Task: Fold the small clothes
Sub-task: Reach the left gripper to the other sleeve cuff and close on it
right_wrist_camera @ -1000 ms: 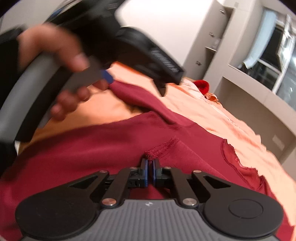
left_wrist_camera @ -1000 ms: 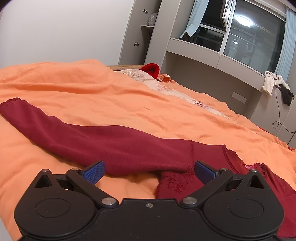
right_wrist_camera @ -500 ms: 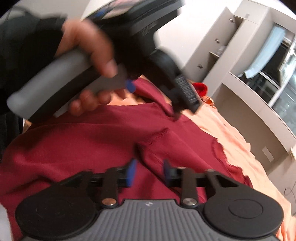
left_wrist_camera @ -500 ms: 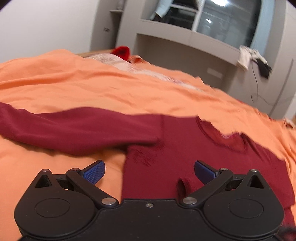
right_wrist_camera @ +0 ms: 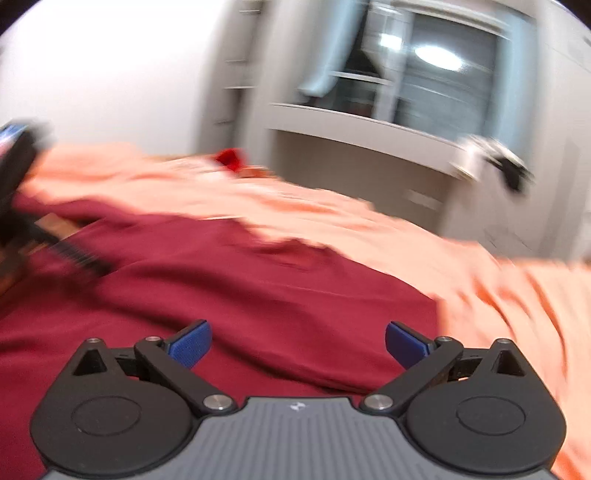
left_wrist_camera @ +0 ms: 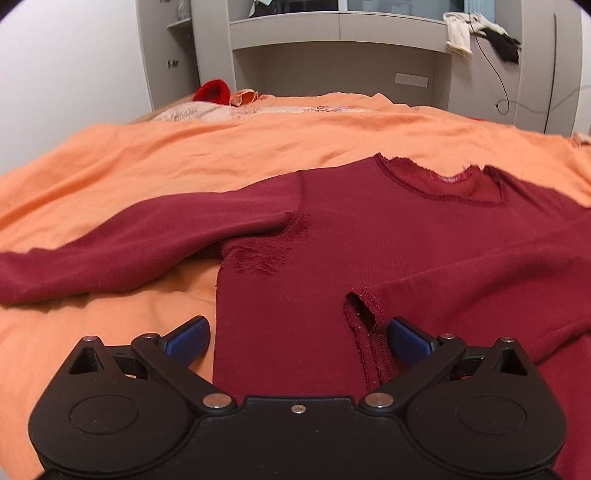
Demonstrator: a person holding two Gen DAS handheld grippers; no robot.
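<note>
Released, sleeve cuff (left_wrist_camera: 364, 306) lies between left tool (left_wrist_camera: 297, 338).

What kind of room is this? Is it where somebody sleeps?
Most likely a bedroom. A bed with an orange cover fills the view, a dark red long-sleeved top lies spread on it, and behind stands a grey built-in shelf unit with clothes draped on it.

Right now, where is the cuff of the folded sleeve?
In the left wrist view, the cuff lies on the dark red shirt, low and right of centre, just beside the right finger of the open left gripper.
</note>
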